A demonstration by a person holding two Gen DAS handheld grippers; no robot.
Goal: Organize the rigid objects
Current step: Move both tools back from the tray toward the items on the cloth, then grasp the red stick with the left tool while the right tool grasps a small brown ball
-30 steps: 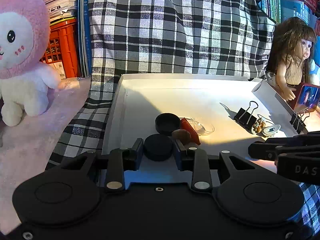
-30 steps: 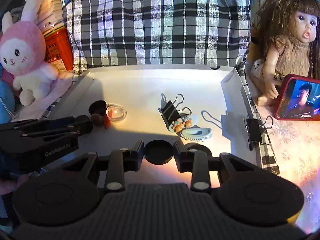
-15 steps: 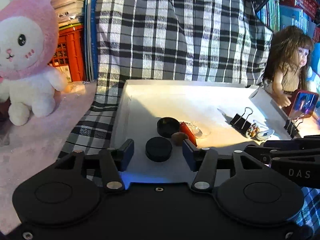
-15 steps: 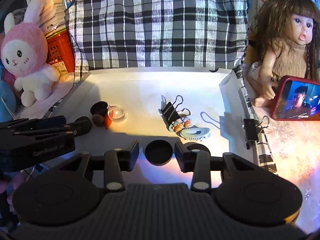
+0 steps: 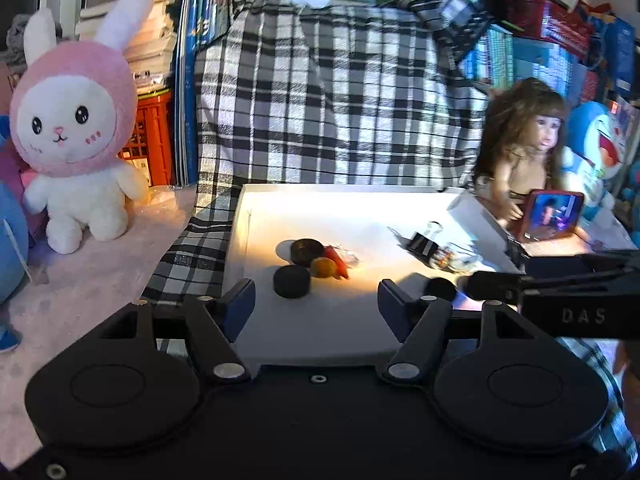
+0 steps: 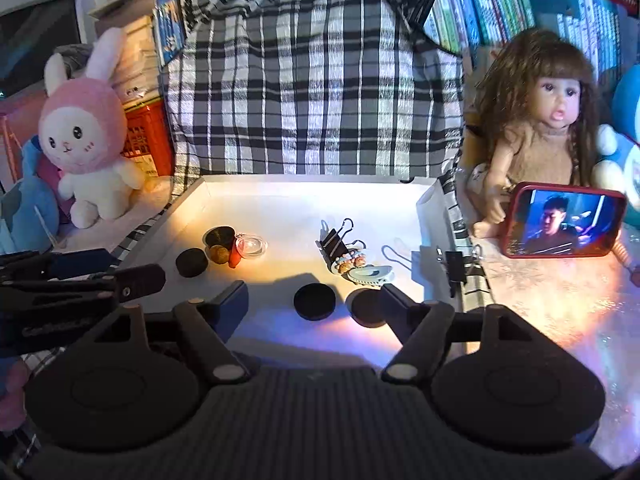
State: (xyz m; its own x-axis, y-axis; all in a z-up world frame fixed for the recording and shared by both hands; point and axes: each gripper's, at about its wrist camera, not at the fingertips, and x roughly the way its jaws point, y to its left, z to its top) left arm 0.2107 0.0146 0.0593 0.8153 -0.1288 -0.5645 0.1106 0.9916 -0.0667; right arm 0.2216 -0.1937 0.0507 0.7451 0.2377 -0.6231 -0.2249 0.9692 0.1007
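Both standing wide and empty: left gripper (image 5: 316, 306), right gripper (image 6: 314, 310), jaws just opening, leaving black discs (image 5: 292, 281) (image 6: 314, 302) sorted low-centre on white tray (image 6: 280, 204).

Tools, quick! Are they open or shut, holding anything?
Left tool: open, just opening, holds nothing.
Right tool: open, just opening, holds nothing.

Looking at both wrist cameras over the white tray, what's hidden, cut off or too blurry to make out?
- Right wrist view: the second black disc is partly covered by the right gripper finger.
- Left wrist view: the items beside the binder clip are blurred, and the right gripper's arm crosses in front of them.
- Both views: the tray's near edge is hidden behind the gripper bodies.
- Right wrist view: the small brown object is too small to identify.
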